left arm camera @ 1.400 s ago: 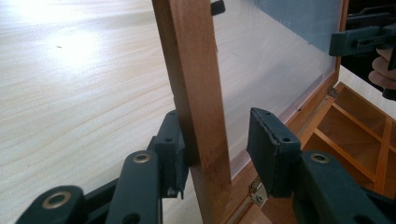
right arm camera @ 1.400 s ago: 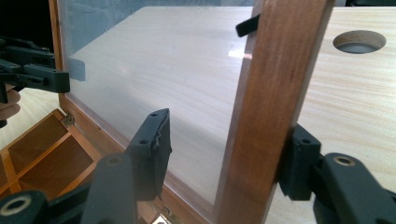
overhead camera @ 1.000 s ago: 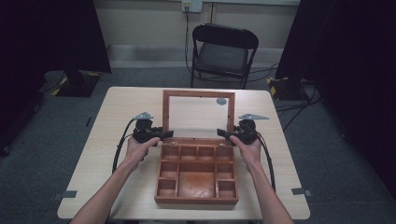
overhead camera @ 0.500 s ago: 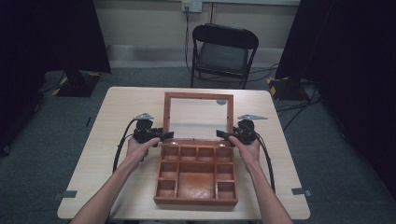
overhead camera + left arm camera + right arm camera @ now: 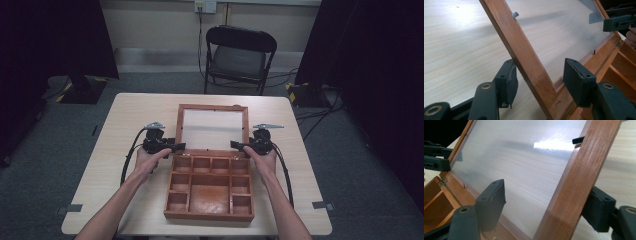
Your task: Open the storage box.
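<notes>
I see a pale wooden table [image 5: 130, 125] with a folding black chair [image 5: 239, 55] standing beyond its far edge. On the table sits a reddish-brown wooden box with divided compartments [image 5: 210, 187], near the front edge and roughly centred. Its lid, a wooden frame around a clear pane [image 5: 212, 127], is open and tilted back from the hinge at the box's far side.

My left gripper [image 5: 172, 146] is at the lid's left side rail, low down near the hinge. In the left gripper view its 2 black jaws are spread with the rail [image 5: 524, 57] between them; the left jaw touches the outer face, while the right jaw stands off from the pane.

My right gripper [image 5: 237, 145] is at the opposite rail, also low. In the right gripper view its jaws are spread around that rail [image 5: 579, 177], the outer jaw against the wood, the inner 1 clear of the pane.
</notes>
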